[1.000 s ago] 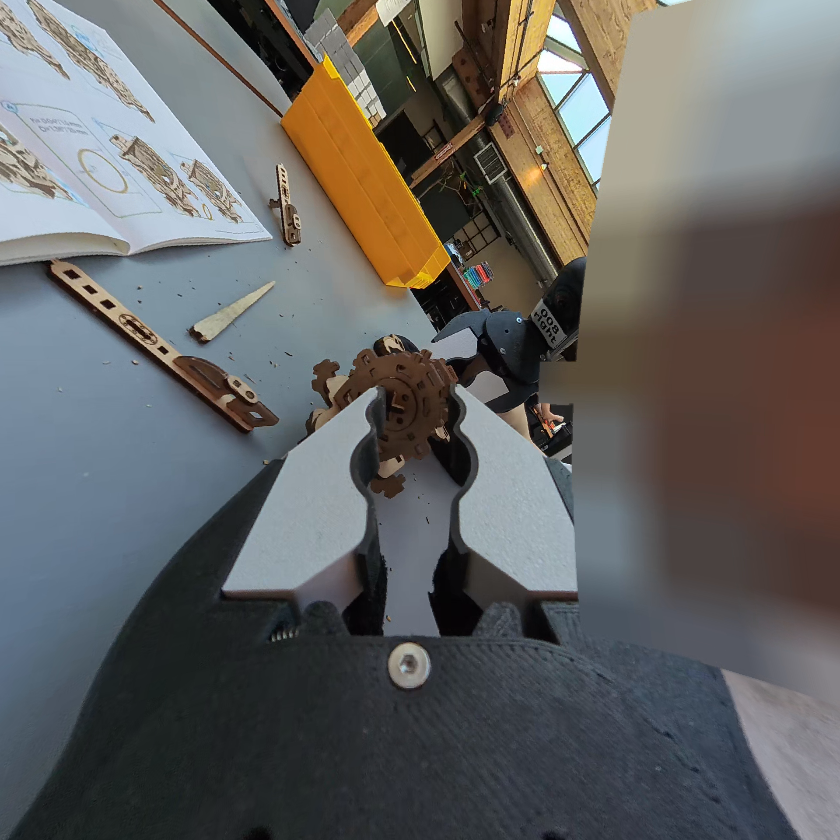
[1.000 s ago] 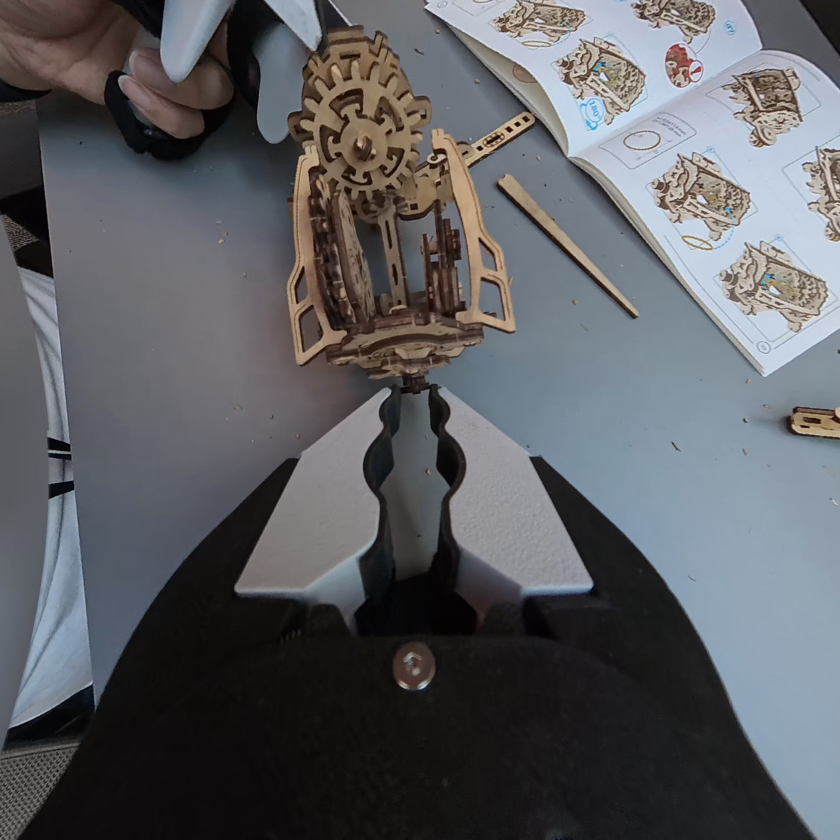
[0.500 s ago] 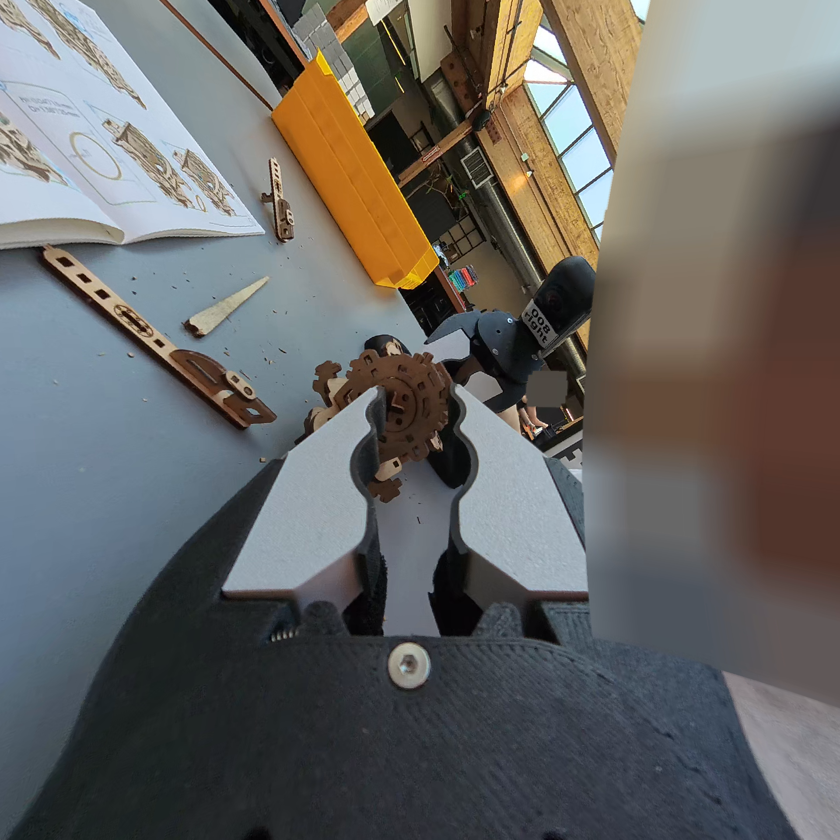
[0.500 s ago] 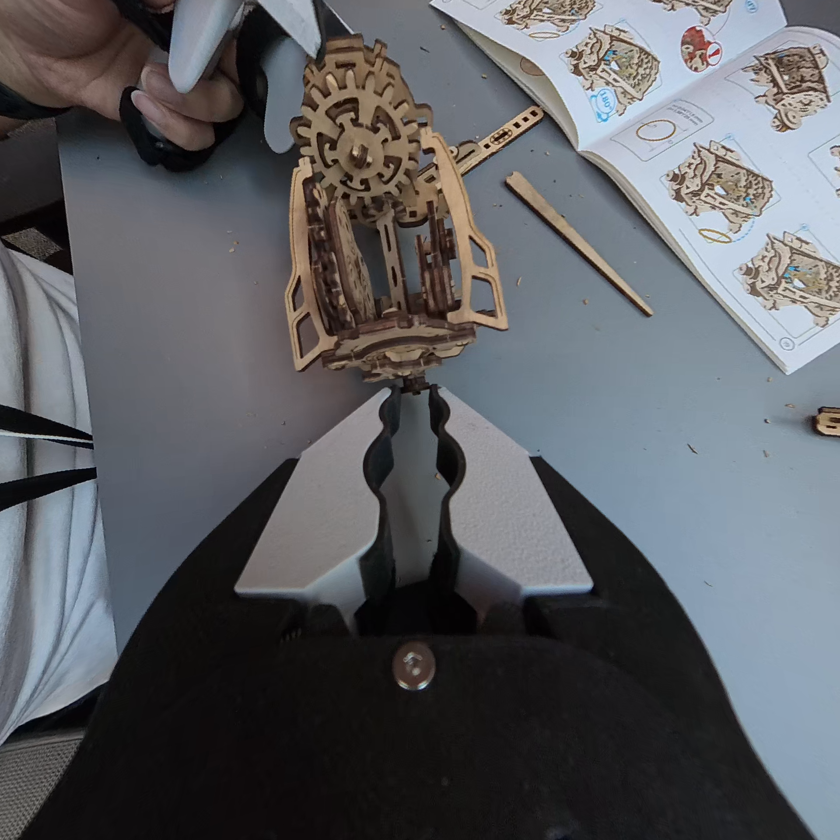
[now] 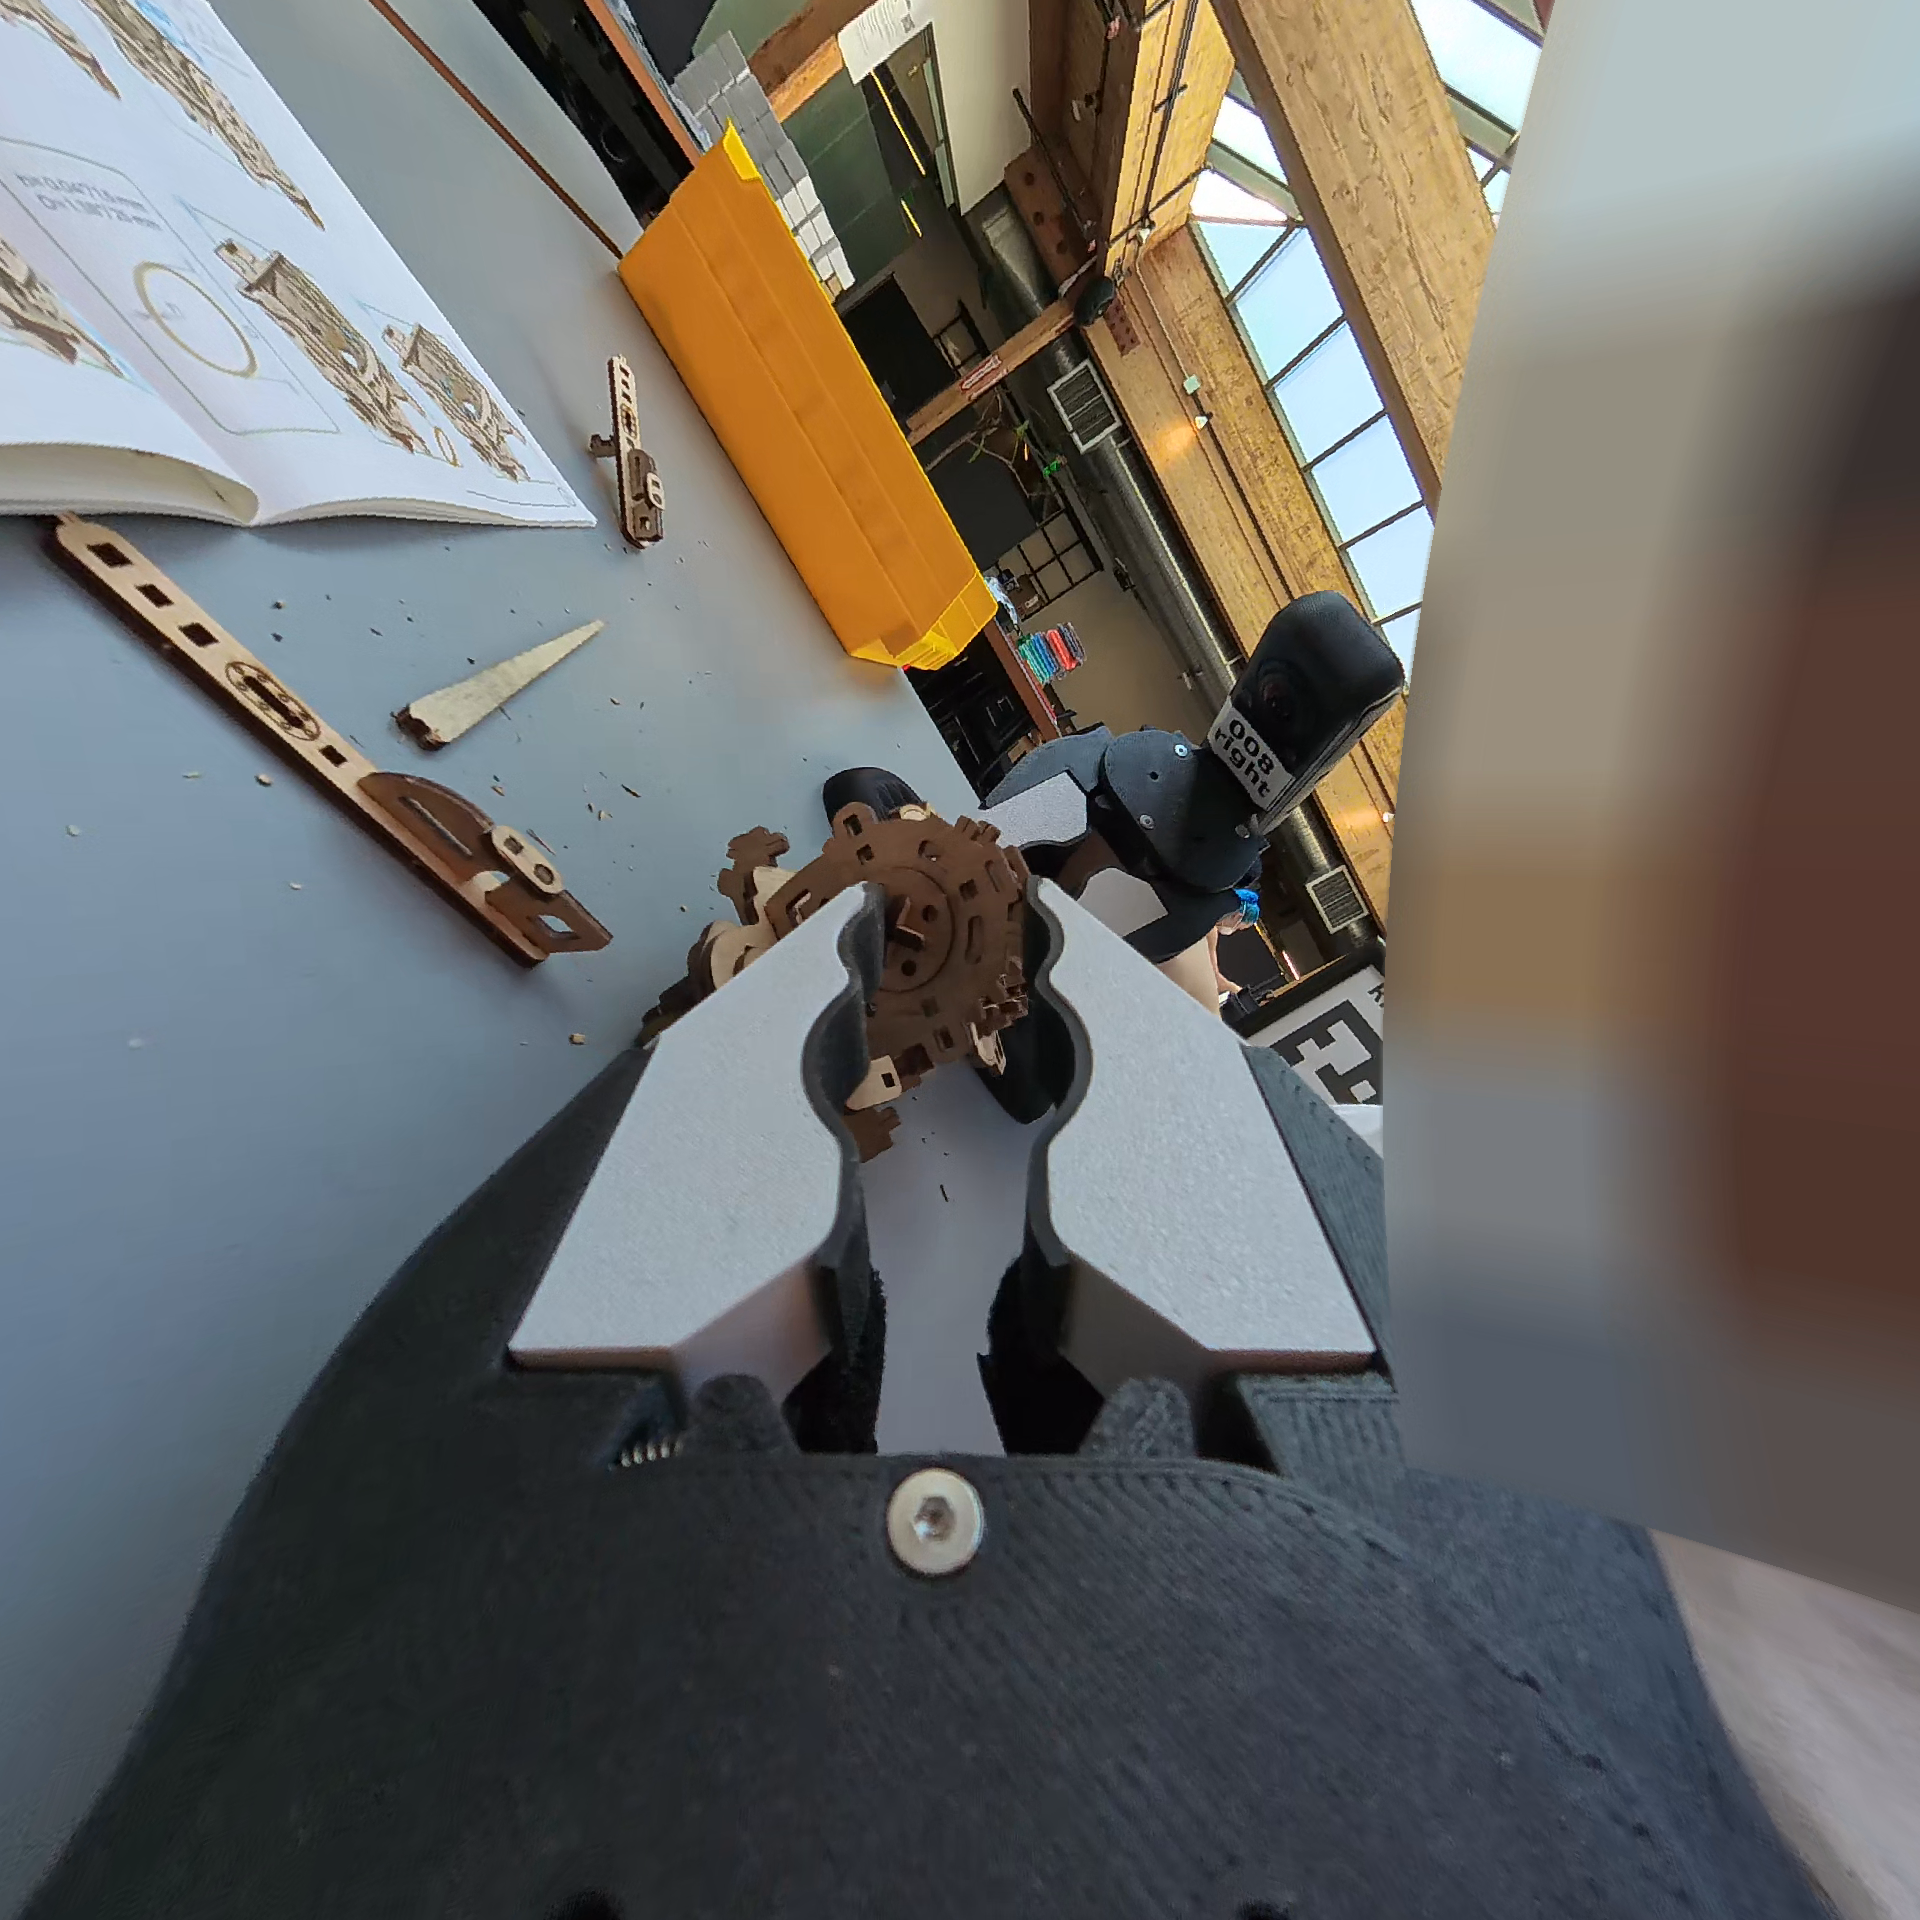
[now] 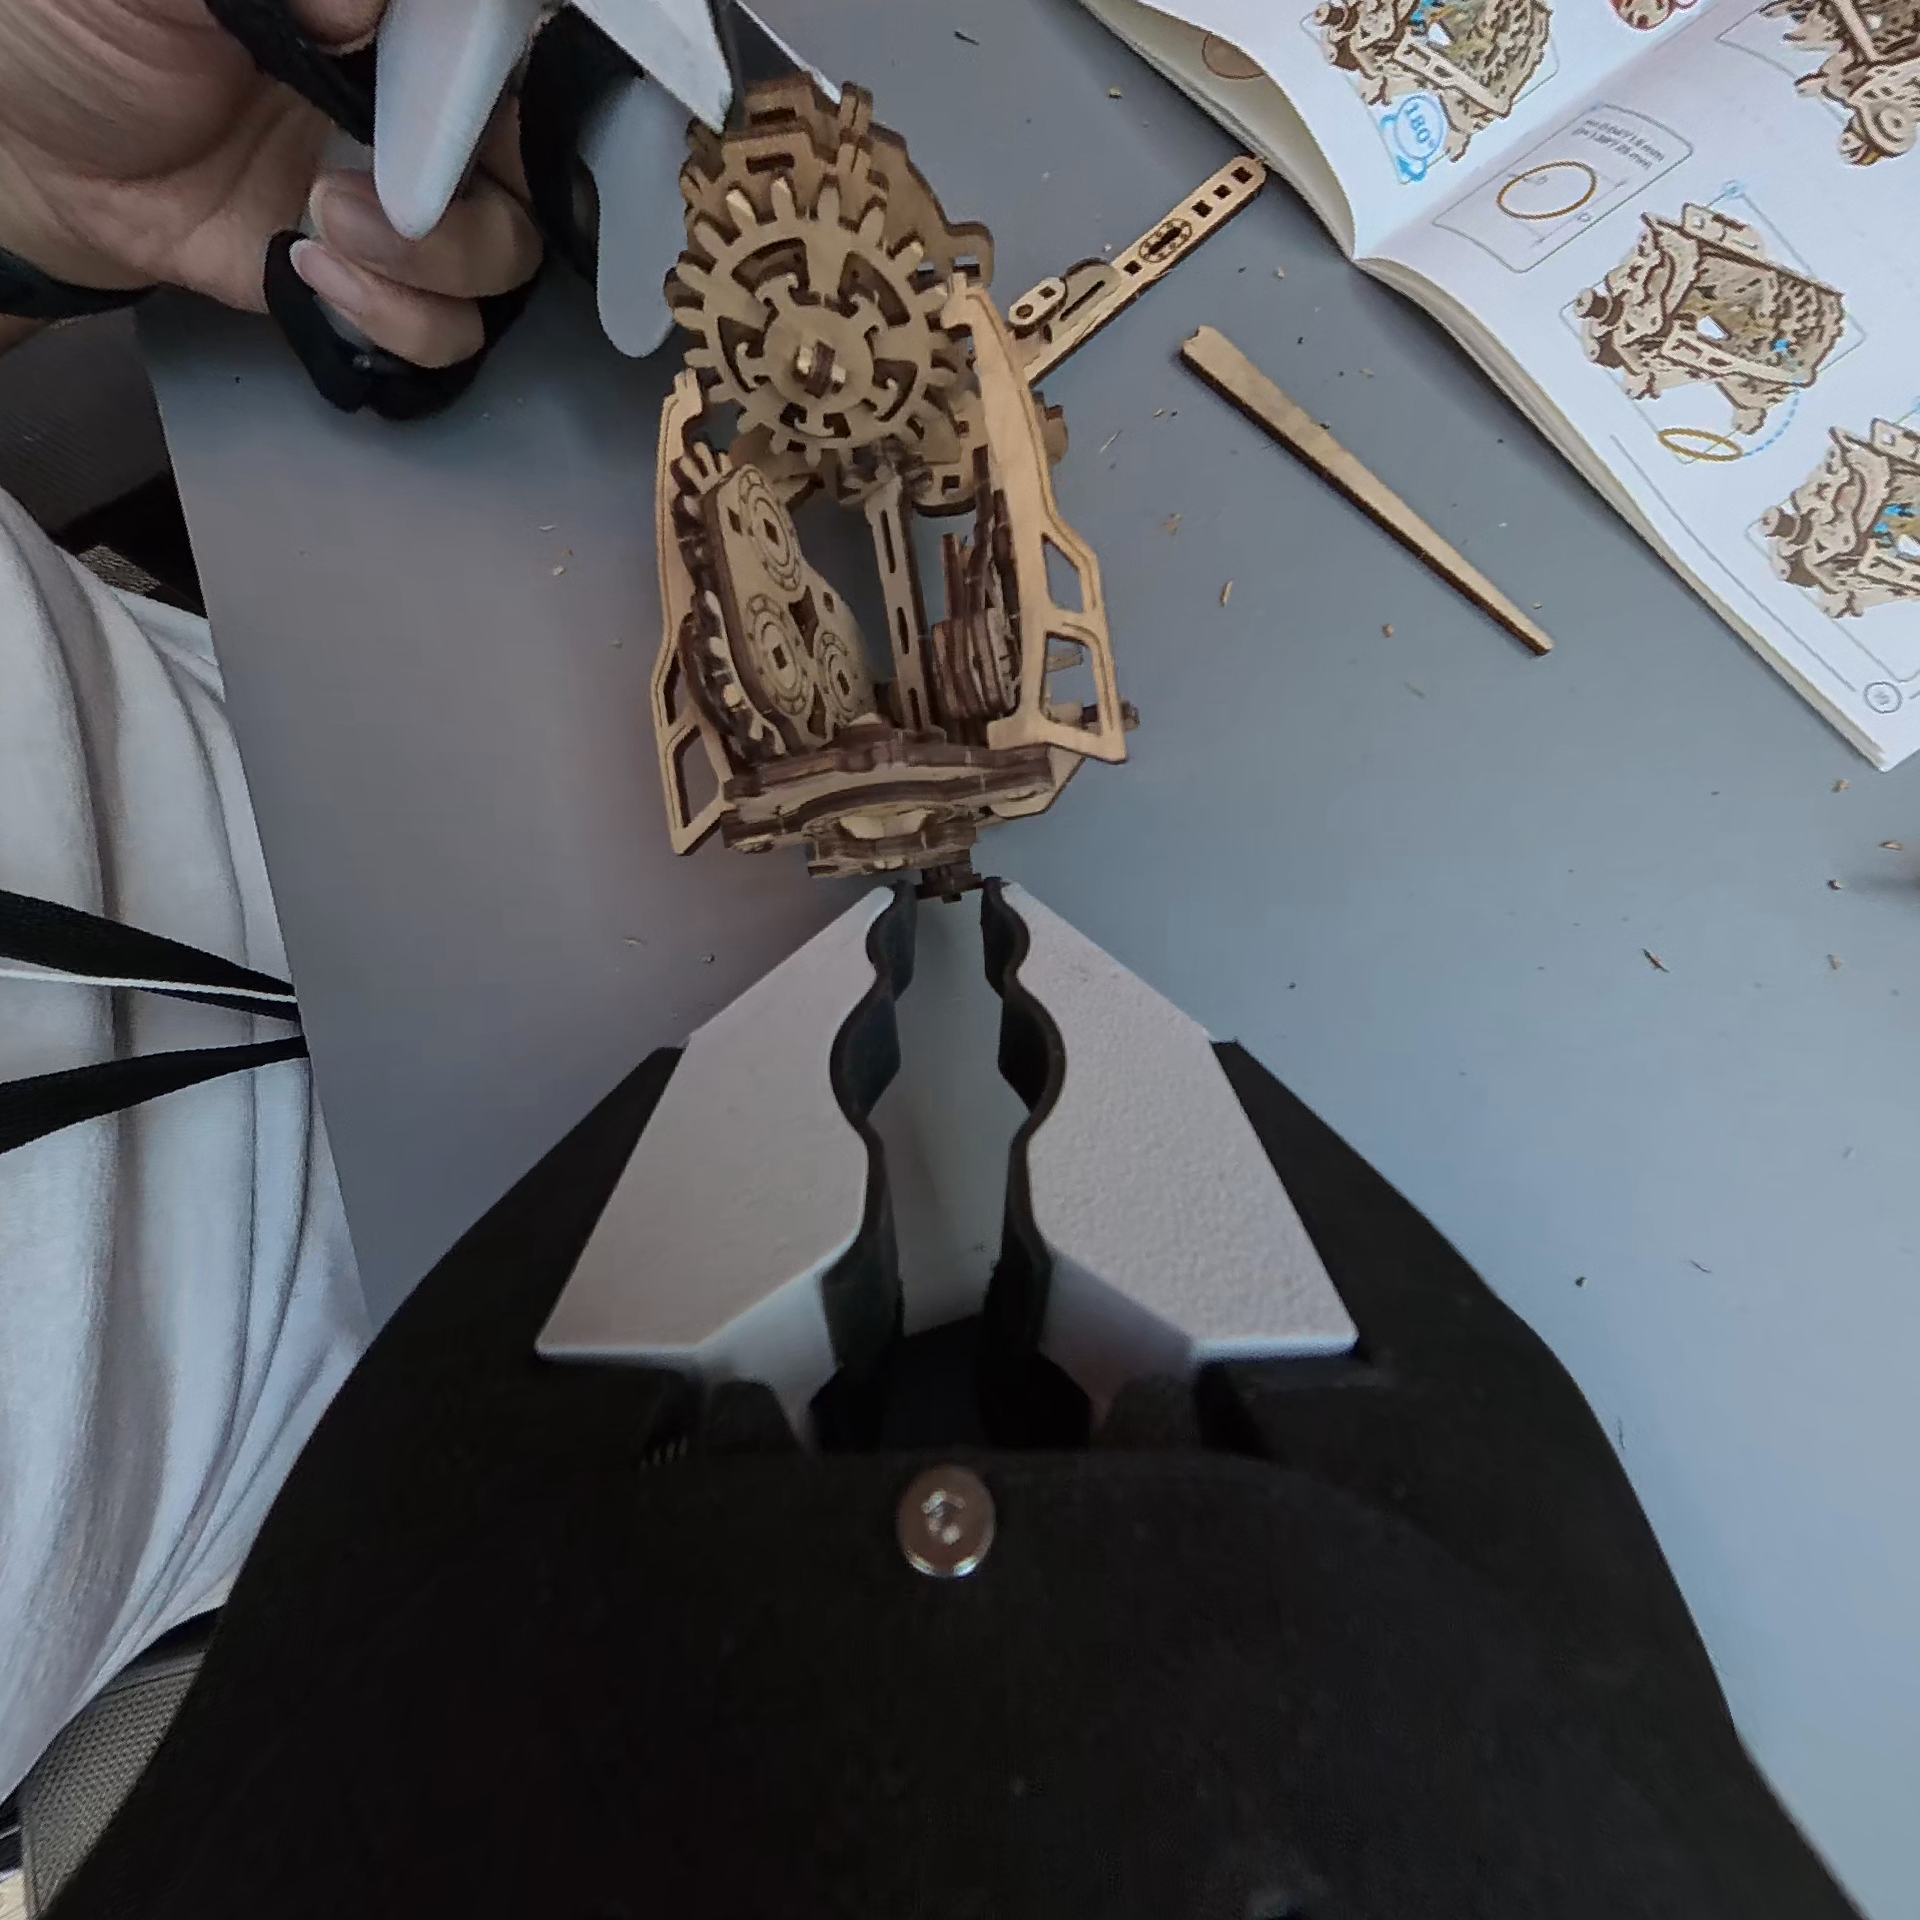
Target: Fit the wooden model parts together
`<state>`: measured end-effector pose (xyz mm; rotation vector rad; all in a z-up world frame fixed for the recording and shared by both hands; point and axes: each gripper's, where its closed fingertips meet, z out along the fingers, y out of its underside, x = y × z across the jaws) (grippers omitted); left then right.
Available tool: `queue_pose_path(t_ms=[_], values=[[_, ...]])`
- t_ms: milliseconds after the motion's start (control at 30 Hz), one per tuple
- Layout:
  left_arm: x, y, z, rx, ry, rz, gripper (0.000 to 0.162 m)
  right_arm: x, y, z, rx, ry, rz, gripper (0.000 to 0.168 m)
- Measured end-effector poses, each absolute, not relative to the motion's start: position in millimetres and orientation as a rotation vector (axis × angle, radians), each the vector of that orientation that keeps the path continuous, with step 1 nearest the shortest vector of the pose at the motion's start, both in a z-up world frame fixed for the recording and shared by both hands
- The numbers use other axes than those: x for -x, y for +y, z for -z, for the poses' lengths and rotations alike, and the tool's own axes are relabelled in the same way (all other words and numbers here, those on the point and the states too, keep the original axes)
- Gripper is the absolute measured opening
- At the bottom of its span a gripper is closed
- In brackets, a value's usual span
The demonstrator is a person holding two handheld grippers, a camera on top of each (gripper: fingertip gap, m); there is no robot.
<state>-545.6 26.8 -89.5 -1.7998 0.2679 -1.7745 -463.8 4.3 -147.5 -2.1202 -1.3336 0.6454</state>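
Note:
The wooden model [image 6: 873, 540], an open frame with gears inside and a big gear on top, is held above the grey table [image 6: 1351, 1039]. My right gripper [image 6: 940, 888] is shut on a small peg under the model's base. My left gripper [image 5: 948, 904] has its fingertips on either side of the model's top gear [image 5: 935, 966] and grips it. In the right wrist view the left gripper's white fingers [image 6: 675, 62] touch the model's top edge, held by a person's hand [image 6: 187, 156]. The right gripper's body [image 5: 1174, 831] shows behind the gear in the left wrist view.
An open instruction booklet [image 6: 1662, 312] lies at the back right, with a long slotted wooden strip [image 6: 1153, 244] and a wooden wedge [image 6: 1351, 488] beside it. A small wooden part [image 5: 634, 468] and a yellow bin [image 5: 800, 416] sit farther off. The person's white-clothed body [image 6: 104, 935] is at the table's left edge.
Both grippers keep their hold. The model and both grippers have shifted slightly together, toward the person at the table's edge, and the model has tilted a little.

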Motion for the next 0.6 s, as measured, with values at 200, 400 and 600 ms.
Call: queue_pose_path(t_ms=[200,400,600], values=[[545.0,27.4,89.4,1.795,0.251,1.738,0.024,464.9,3.3,145.1,2.145,-1.302,-0.63,0.012],[544.2,25.9,89.5,1.796,0.257,1.69,0.024,465.2,-0.9,146.6,2.259,-1.192,-0.715,0.012],[542.1,24.9,90.3,1.809,0.279,1.651,0.024,465.2,-1.2,147.0,2.352,-1.012,-0.846,0.012]])
